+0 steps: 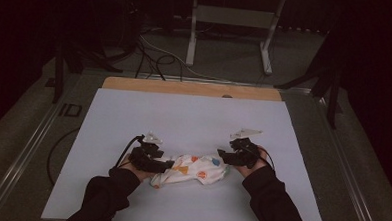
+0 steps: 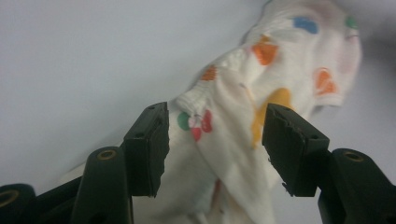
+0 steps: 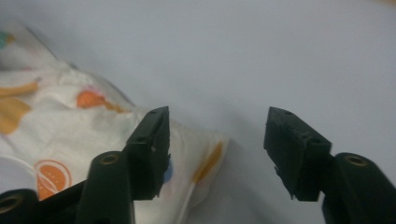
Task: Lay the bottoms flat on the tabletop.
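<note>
**Item: printed cloth garment, crumpled, on desk between two hand-held grippers**

Location: the small white garment (image 1: pixel 190 170), printed with orange, blue and red shapes, lies bunched on the white sheet (image 1: pixel 183 120) covering the desk, toward the near edge and roughly midway between left and right.

Left hand-held gripper (image 1: pixel 162 164): at the garment's left end. Its own view shows the jaws standing apart, with a gathered, elasticated hem (image 2: pixel 205 91) and a fold of fabric lying between them; the pads do not appear to press on the cloth.

Right hand-held gripper (image 1: pixel 221 154): at the garment's right end, jaws apart and empty. In its own view the garment's corner (image 3: pixel 205 158) lies near the left jaw, bare sheet beyond.

Handling, as judged: light, soft and limp; it will sag and fold when lifted and cannot be pushed flat. Not fragile, and unlikely to slip once pinched. Best holds are the ribbed hem at the left and the seamed corner at the right, where the layers are thicker.
</note>
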The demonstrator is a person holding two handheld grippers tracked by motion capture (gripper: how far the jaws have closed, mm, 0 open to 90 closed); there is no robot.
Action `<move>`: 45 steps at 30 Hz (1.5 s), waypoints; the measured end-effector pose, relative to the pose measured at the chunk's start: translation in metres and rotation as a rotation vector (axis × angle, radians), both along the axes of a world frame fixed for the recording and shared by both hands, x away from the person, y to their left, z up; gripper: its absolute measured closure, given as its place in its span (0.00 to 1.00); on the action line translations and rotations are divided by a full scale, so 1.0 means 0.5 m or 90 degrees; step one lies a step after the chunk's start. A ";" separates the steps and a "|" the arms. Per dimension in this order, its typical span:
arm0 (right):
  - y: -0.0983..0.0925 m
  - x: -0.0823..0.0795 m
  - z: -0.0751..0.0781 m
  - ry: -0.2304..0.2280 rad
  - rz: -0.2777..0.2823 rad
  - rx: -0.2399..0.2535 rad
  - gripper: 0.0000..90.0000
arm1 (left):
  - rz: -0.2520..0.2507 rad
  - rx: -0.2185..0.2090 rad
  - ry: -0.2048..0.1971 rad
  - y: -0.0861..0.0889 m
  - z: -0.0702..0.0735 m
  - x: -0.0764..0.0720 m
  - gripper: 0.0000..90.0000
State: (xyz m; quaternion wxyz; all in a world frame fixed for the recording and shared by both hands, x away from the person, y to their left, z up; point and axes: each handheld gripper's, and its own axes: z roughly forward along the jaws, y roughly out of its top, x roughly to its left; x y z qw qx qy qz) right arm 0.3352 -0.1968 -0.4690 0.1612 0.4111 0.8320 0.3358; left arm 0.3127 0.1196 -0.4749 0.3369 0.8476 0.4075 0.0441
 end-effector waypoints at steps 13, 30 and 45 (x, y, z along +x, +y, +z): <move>-0.012 0.000 -0.066 0.113 -0.008 0.005 0.78 | 0.018 0.012 0.052 0.001 -0.054 0.031 0.59; -0.001 -0.008 -0.061 0.104 0.017 -0.019 0.96 | -0.023 0.022 0.043 -0.050 -0.062 0.033 0.64; 0.002 -0.011 -0.049 0.082 0.021 -0.016 0.96 | -0.031 0.085 -0.023 -0.065 -0.059 0.031 0.97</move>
